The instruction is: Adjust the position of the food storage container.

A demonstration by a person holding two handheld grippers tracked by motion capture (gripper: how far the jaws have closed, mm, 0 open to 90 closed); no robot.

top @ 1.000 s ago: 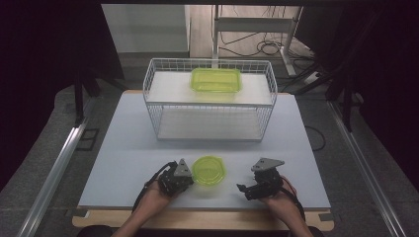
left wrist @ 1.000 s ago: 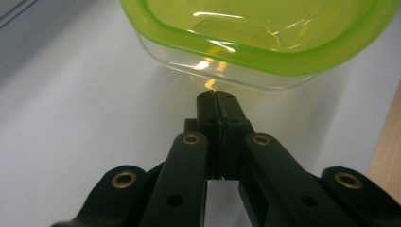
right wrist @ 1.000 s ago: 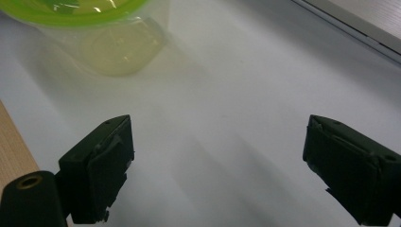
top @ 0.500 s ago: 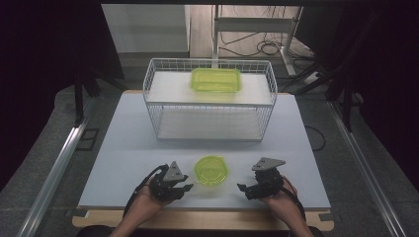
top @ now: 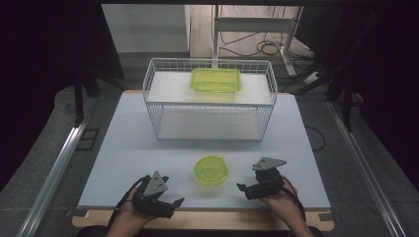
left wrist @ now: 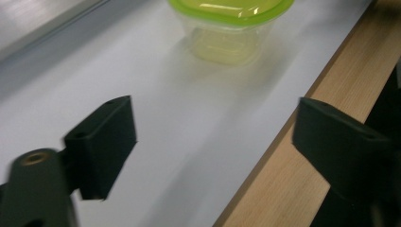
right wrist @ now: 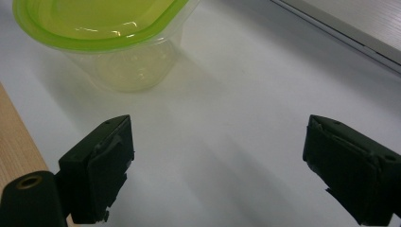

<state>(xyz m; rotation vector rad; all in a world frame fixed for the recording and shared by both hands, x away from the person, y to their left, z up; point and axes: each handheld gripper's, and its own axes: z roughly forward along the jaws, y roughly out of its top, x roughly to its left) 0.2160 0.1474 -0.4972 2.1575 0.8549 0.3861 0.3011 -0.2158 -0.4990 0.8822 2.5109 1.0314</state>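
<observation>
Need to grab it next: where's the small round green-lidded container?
In the high view, the round container sits on the white table near its front edge, between the left gripper and right gripper.

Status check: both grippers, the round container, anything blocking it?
Left gripper open, holding nothing, near front edge. Right gripper open, holding nothing. Round green-lidded container upright on table between them, untouched. Nothing in the way; wire basket behind.
</observation>
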